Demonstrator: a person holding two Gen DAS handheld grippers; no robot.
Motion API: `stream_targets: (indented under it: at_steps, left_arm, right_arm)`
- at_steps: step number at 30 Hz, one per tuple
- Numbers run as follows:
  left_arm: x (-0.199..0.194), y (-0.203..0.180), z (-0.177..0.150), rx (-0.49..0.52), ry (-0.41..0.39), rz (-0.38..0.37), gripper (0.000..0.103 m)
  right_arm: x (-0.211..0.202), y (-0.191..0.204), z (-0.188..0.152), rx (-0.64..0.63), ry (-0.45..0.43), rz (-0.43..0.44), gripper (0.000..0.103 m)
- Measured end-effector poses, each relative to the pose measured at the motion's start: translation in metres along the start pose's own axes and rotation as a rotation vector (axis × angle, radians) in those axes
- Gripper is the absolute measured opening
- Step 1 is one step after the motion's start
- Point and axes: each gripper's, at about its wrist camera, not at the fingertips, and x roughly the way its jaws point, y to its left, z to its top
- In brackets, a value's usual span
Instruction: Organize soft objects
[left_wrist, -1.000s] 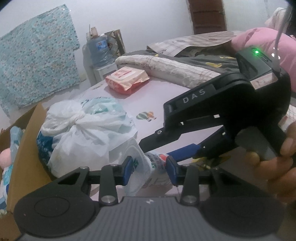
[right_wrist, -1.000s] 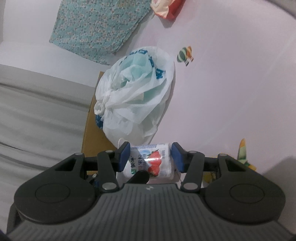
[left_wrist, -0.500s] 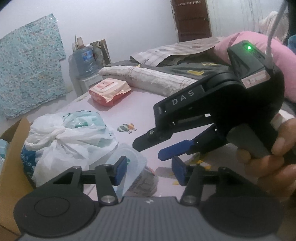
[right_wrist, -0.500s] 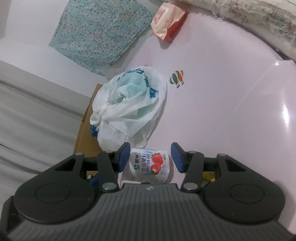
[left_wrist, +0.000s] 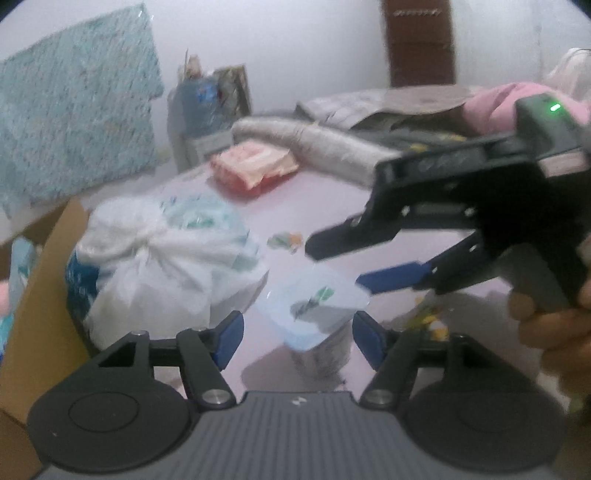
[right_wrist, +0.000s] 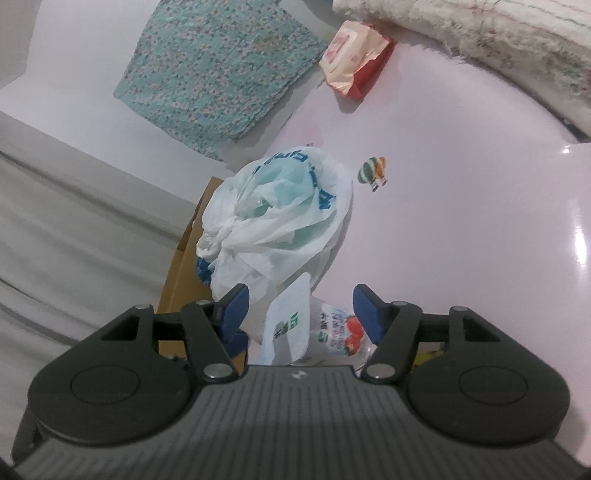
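Strawberry-print yogurt cup (right_wrist: 334, 334) with peeled foil lid standing free between your two just-opened, spread grippers, left (left_wrist: 295, 334) and right (right_wrist: 301, 314).

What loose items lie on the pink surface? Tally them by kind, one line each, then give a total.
Tied white plastic bags: 1
Red and white soft packets: 1
Yogurt cups with a strawberry label and a peeled-up lid: 1
Rolled quilts along the far edge: 1
Total: 4
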Motion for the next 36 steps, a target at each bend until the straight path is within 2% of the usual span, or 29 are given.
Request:
stream_targets:
  at_steps: [3,10,13,25,36]
  left_arm:
    - [0.008,0.002,-0.002,-0.014,0.042,0.011,0.065]
    - [0.020,0.000,-0.001,-0.040,0.073,-0.041,0.065]
    - [0.021,-0.001,0.001,-0.051,0.067,-0.052,0.059]
    - [0.001,0.010,-0.006,-0.095,0.076,-0.061,0.057]
    - [-0.023,0.028,-0.023,-0.132,0.080,-0.049,0.057]
  right_arm:
    - [0.005,0.003,0.000,-0.005,0.014,0.006,0.063]
    - [0.010,0.008,-0.001,-0.005,0.037,0.046,0.063]
    - [0.009,0.012,-0.002,-0.010,0.040,0.054,0.064]
    - [0.011,0.028,-0.015,-0.013,0.082,0.087,0.072]
    - [0.021,0.041,-0.034,-0.017,0.153,0.126,0.073]
